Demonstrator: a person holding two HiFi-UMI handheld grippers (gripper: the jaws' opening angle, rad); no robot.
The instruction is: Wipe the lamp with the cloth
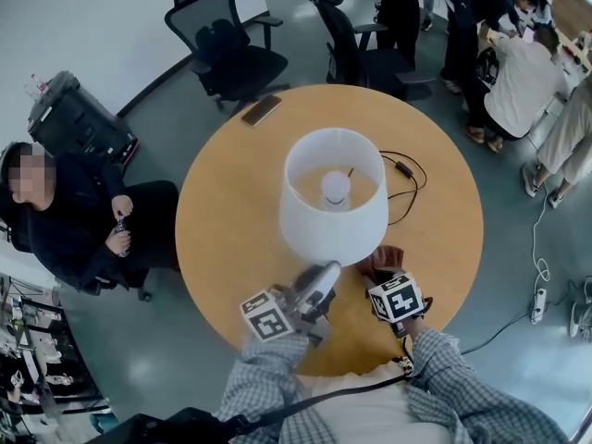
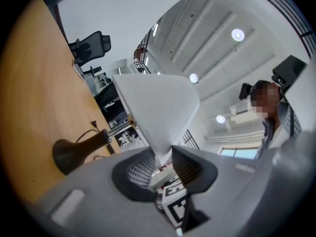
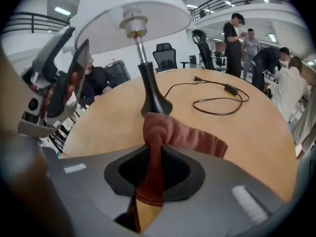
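Standing at the middle of the round wooden table (image 1: 222, 220), the lamp (image 1: 333, 202) has its white shade pinched at the lower rim by the left gripper (image 1: 324, 276), jaws narrowed onto that edge. The right gripper (image 1: 381, 271) is clamped on a reddish-brown cloth (image 3: 173, 132), bunched near the lamp's dark base (image 3: 152, 101). A black cable (image 1: 407, 178) loops across the wood and a phone (image 1: 261, 110) lies near the far edge. Grey floor (image 1: 157, 340) all round; office chairs (image 1: 227, 54) stand beyond the table, one person (image 1: 83, 211) sits at the left, others (image 1: 518, 72) gather far right
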